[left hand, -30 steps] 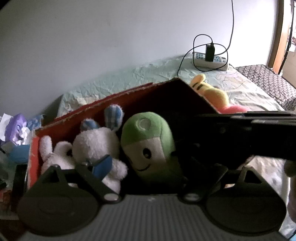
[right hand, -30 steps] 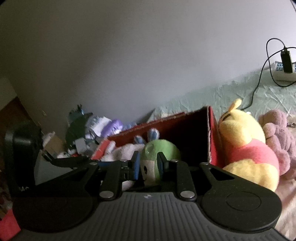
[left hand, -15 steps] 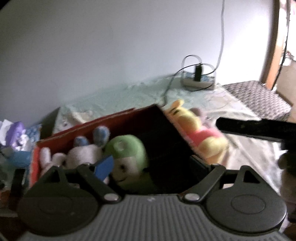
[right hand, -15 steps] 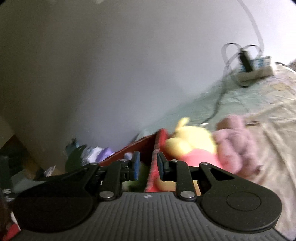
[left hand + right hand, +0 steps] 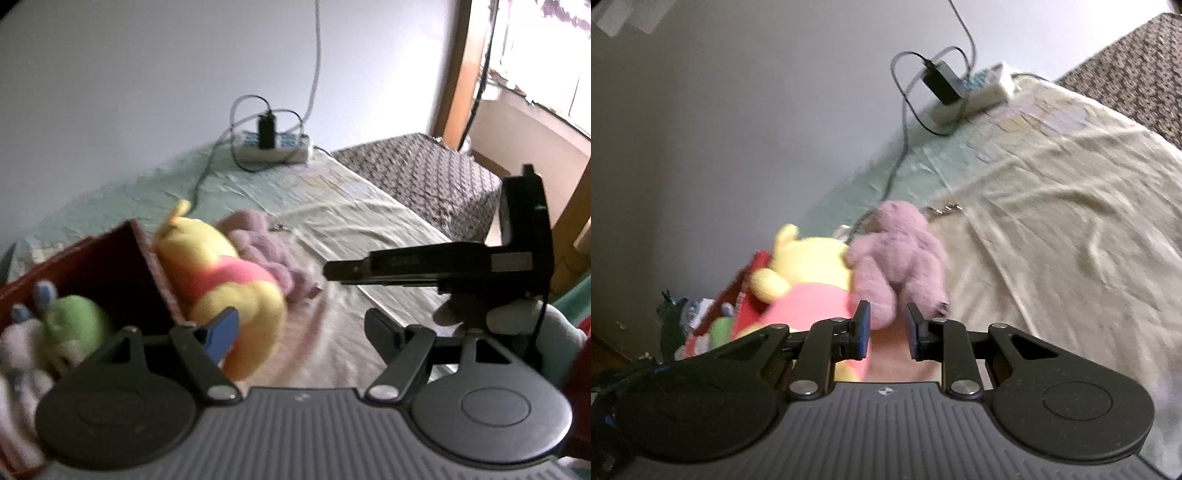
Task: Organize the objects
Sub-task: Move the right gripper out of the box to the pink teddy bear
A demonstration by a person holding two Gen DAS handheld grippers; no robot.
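A yellow bear plush in a red shirt leans on the outer right wall of the red box. A purple plush lies beside it on the bed. Inside the box sit a green plush and a white plush. My left gripper is wide open and empty, in front of the bear. My right gripper has a narrow gap with nothing in it, just short of the purple plush.
A power strip with a charger and cables lies at the far end of the bed by the wall. A patterned bench stands at the right. A hand holds the right gripper. The wrinkled sheet spreads rightward.
Both views have swung right, from the box's inside to the yellow bear and purple plush. The right gripper moved off the box to the right. Neither jaw gap changed.
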